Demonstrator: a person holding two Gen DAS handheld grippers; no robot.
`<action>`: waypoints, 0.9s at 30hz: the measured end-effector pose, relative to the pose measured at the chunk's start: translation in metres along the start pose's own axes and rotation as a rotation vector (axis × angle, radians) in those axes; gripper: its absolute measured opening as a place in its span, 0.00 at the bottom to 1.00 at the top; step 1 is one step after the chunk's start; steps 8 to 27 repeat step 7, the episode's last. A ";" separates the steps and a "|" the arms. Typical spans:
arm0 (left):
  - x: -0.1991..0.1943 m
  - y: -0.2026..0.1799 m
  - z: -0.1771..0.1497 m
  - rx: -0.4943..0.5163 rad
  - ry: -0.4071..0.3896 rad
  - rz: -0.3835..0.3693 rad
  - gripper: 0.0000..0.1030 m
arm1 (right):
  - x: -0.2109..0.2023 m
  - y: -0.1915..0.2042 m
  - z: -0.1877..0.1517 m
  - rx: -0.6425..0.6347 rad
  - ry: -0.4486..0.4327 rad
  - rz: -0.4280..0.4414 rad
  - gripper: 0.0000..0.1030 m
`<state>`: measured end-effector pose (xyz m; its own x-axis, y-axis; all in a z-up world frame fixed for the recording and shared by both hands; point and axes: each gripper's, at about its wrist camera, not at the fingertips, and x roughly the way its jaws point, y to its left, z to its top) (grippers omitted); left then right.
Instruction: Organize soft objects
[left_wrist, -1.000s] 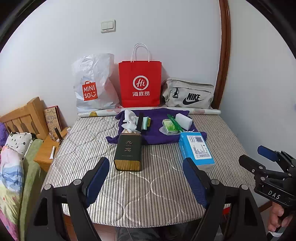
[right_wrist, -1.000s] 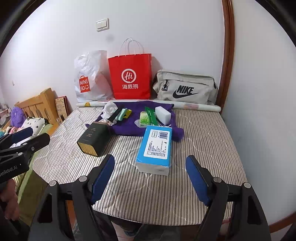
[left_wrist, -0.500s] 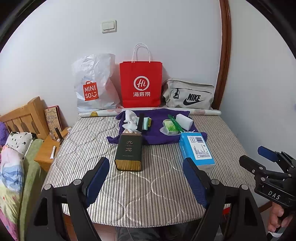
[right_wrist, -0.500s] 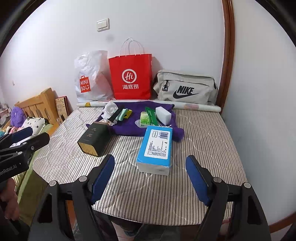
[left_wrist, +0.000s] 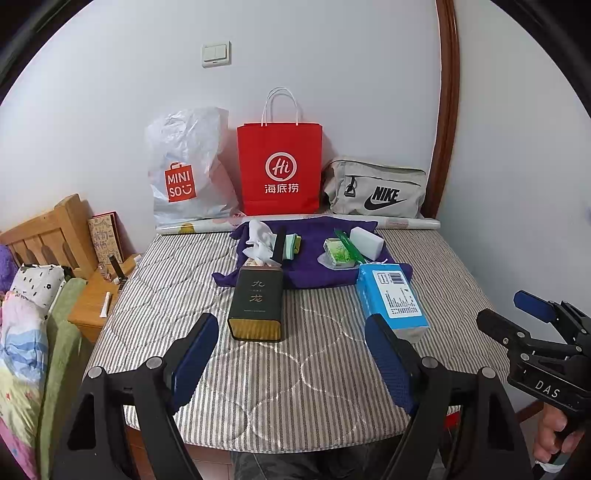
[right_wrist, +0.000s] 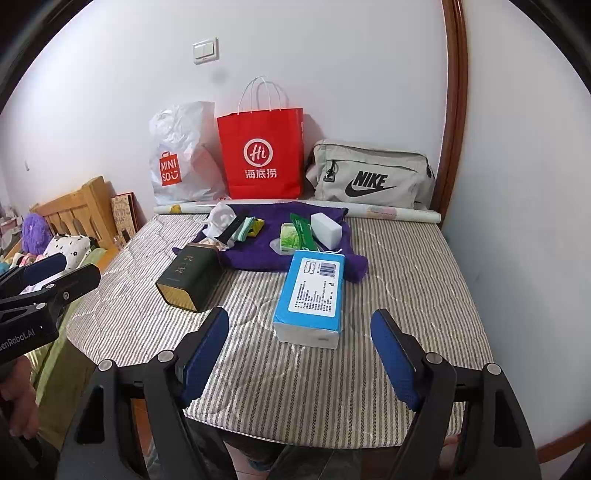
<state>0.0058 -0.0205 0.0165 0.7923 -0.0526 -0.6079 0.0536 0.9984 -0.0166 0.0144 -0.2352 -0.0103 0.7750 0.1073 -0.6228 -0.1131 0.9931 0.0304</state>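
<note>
A purple cloth (left_wrist: 314, 258) (right_wrist: 266, 251) lies spread at the back of the striped mattress (left_wrist: 295, 369). On it lie a crumpled white cloth (left_wrist: 258, 238), a black and green folded item (left_wrist: 288, 245), a green packet (left_wrist: 338, 253) and a white sponge block (left_wrist: 365, 242). A blue tissue pack (left_wrist: 391, 295) (right_wrist: 312, 295) and a dark tin box (left_wrist: 256, 302) (right_wrist: 188, 277) lie in front. My left gripper (left_wrist: 291, 362) is open and empty above the near mattress edge. My right gripper (right_wrist: 299, 358) is open and empty just short of the blue pack.
A white MINISO bag (left_wrist: 188, 173), a red paper bag (left_wrist: 280, 166) and a grey Nike bag (left_wrist: 376, 188) stand against the wall. A rolled paper (left_wrist: 406, 221) lies behind the cloth. A wooden headboard and nightstand (left_wrist: 96, 295) stand at the left.
</note>
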 end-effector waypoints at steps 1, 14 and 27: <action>0.000 -0.001 0.000 -0.004 -0.001 0.001 0.78 | -0.001 0.000 0.000 -0.002 -0.002 -0.001 0.76; -0.002 -0.001 0.001 0.004 -0.019 -0.004 0.80 | -0.001 0.000 -0.001 0.002 -0.002 -0.001 0.76; -0.002 -0.001 0.001 0.004 -0.019 -0.004 0.80 | -0.001 0.000 -0.001 0.002 -0.002 -0.001 0.76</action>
